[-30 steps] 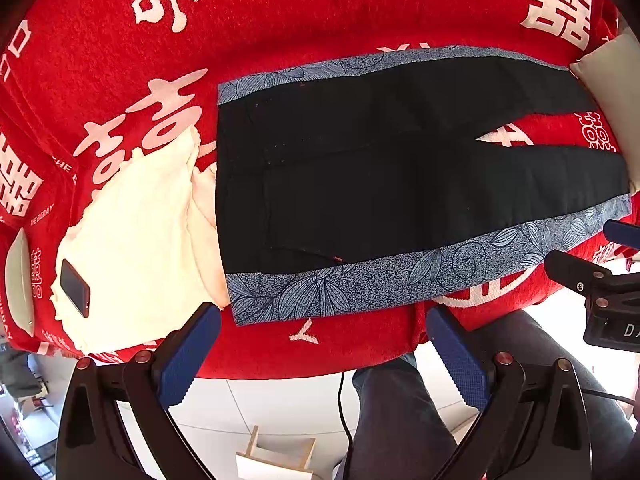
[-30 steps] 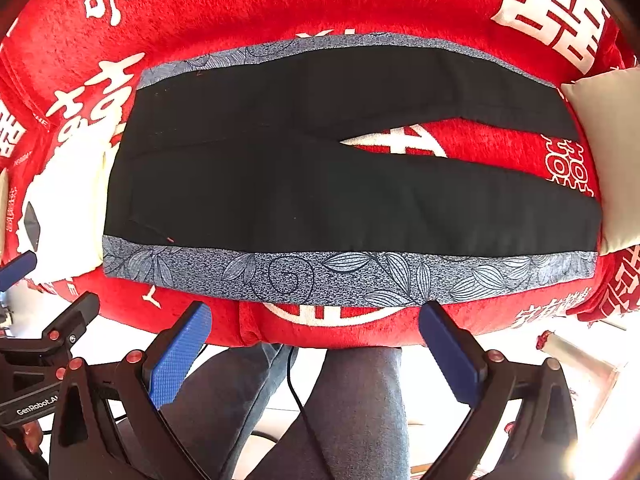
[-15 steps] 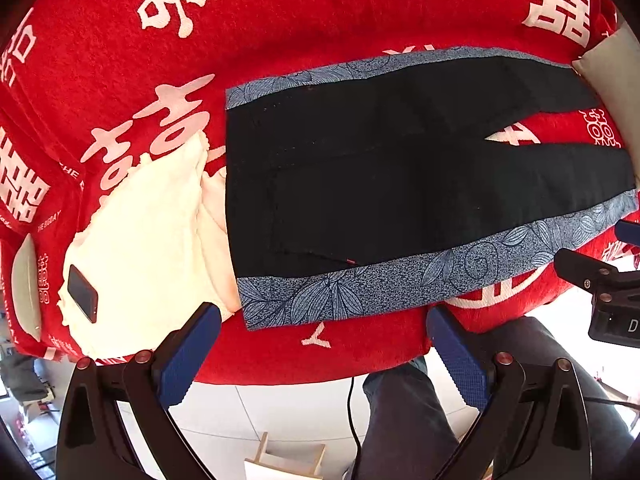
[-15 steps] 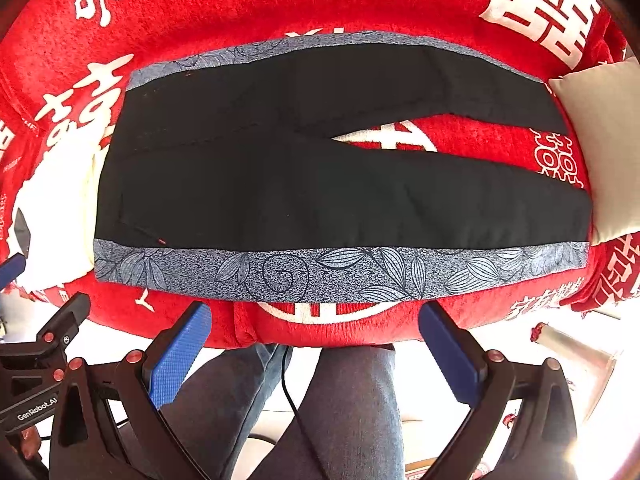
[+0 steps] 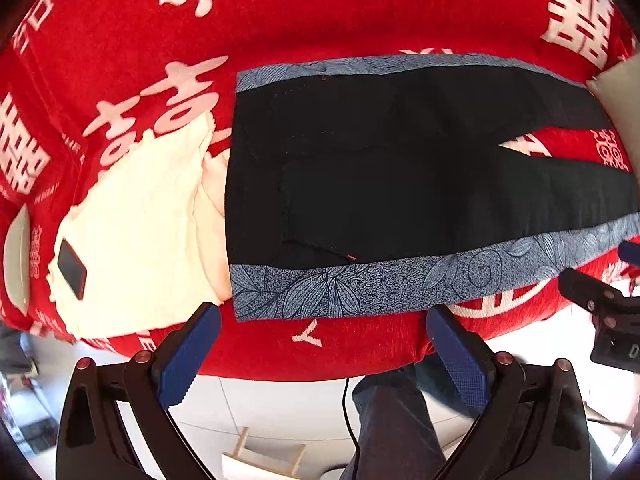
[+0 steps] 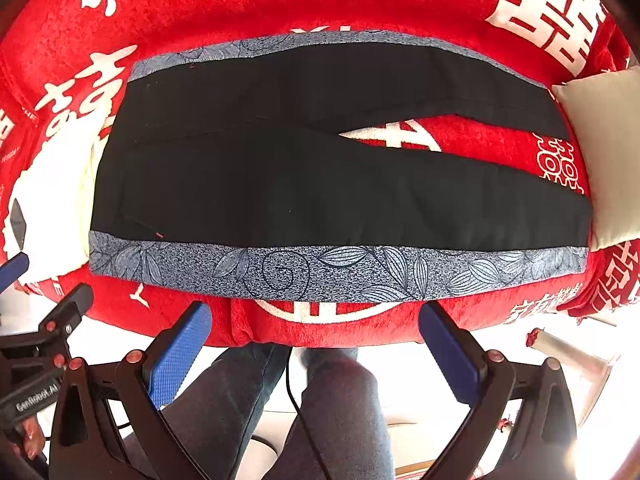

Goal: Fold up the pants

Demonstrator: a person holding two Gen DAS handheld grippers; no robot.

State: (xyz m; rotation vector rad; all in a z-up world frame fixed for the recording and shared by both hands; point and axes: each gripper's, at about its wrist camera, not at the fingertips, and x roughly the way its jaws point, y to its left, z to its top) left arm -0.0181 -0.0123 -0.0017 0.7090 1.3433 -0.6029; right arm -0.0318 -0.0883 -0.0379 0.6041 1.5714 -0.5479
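Black pants (image 5: 380,184) (image 6: 280,168) with blue-grey leaf-print side bands lie flat on a red sofa seat, waistband to the left, both legs running right with a narrow gap between them. My left gripper (image 5: 324,344) hangs open just in front of the seat's front edge, below the waist end of the near band. My right gripper (image 6: 316,340) is also open, at the front edge below the middle of the near leg. Neither touches the cloth. Each gripper shows at the edge of the other's view.
A cream cloth (image 5: 136,236) with a dark phone (image 5: 72,274) on it lies left of the waistband. A pale cushion (image 6: 604,152) sits at the leg ends. The red sofa cover (image 5: 320,20) has white characters. The person's legs in grey trousers (image 6: 336,408) stand at the front.
Both grippers have moved closer to the sofa's front edge; the pants look larger and sit lower in each view. The fingers stay spread and the pants have not moved.
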